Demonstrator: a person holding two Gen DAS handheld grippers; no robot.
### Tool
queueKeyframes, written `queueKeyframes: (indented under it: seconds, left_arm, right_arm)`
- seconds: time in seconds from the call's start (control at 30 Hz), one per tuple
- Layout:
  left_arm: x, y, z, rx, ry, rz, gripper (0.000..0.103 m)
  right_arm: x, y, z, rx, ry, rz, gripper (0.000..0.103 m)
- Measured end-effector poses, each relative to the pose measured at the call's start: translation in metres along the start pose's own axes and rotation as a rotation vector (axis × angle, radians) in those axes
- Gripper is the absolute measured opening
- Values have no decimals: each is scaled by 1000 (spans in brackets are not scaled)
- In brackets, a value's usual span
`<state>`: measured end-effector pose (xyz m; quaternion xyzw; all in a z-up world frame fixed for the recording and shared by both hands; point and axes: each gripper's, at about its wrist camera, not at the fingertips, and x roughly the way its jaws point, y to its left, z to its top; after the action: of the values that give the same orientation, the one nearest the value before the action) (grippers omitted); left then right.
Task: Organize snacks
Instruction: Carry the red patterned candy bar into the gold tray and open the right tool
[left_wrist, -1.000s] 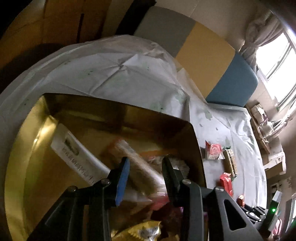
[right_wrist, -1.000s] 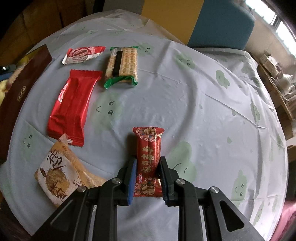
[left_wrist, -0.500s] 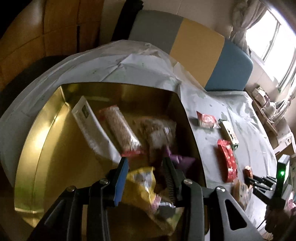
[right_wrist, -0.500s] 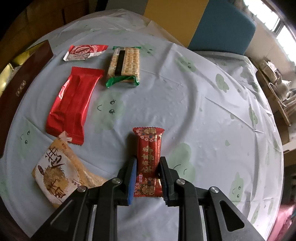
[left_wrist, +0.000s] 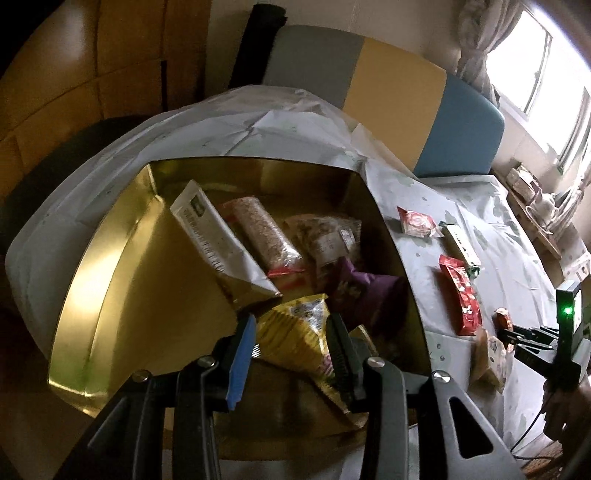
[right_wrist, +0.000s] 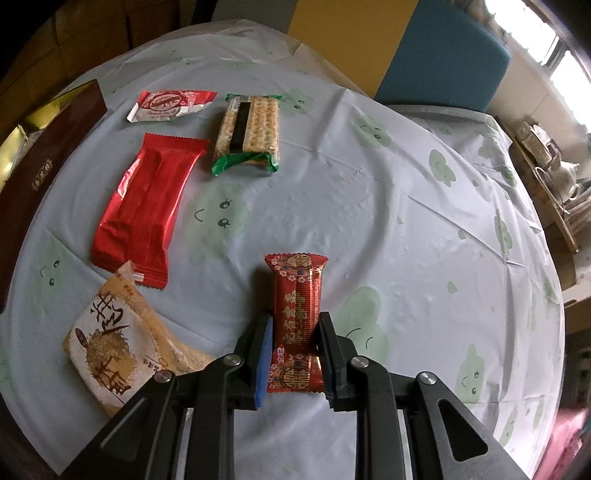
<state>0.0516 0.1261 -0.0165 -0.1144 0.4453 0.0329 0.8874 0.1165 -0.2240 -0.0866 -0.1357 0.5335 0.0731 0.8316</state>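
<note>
A gold-lined box (left_wrist: 110, 280) stands at the left of the table. In it lie a white packet (left_wrist: 214, 236), a grain bar (left_wrist: 266, 232), a clear bag (left_wrist: 325, 236), a purple packet (left_wrist: 365, 295) and a yellow packet (left_wrist: 295, 332). My left gripper (left_wrist: 290, 321) hovers over the yellow packet with its jaws slightly open; the packet rests loose in the box below them. My right gripper (right_wrist: 295, 321) is shut on a red and gold patterned packet (right_wrist: 299, 306) that lies on the tablecloth.
On the cloth lie a plain red packet (right_wrist: 144, 206), green-wrapped crackers (right_wrist: 249, 133), a small red and white packet (right_wrist: 170, 105) and a tan packet (right_wrist: 122, 339). A grey, yellow and blue bench (left_wrist: 388, 96) runs behind. A tea set (right_wrist: 546, 173) stands off to the right.
My left gripper has drawn back from deep inside the box, so the whole box and the table beyond now show. Its jaws stand a little wider. The right gripper has not moved.
</note>
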Motion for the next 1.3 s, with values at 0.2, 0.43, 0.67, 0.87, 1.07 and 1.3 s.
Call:
queueKeyframes:
  seconds: [0.2, 0.43, 0.67, 0.87, 1.07, 1.3]
  left_arm:
    - [1, 10, -7, -21, 14, 18, 40]
    - [-3, 23, -9, -46, 3, 30, 40]
    - [-9, 49, -5, -112, -30, 55, 40]
    - [-13, 73, -2, -176, -49, 84, 40]
    - [-19, 84, -1, -192, -70, 92, 40]
    - [-20, 90, -5, -199, -65, 96, 40]
  right_arm:
    - [1, -2, 0, 8, -4, 2, 23]
    - [0, -1, -1, 10, -8, -2, 23]
    - [-31, -16, 9, 121, -61, 66, 22]
    - [-87, 27, 29, 39, -191, 212, 22]
    - [-120, 127, 51, -149, -253, 469, 22]
    - [-118, 239, 62, -311, -226, 650, 25]
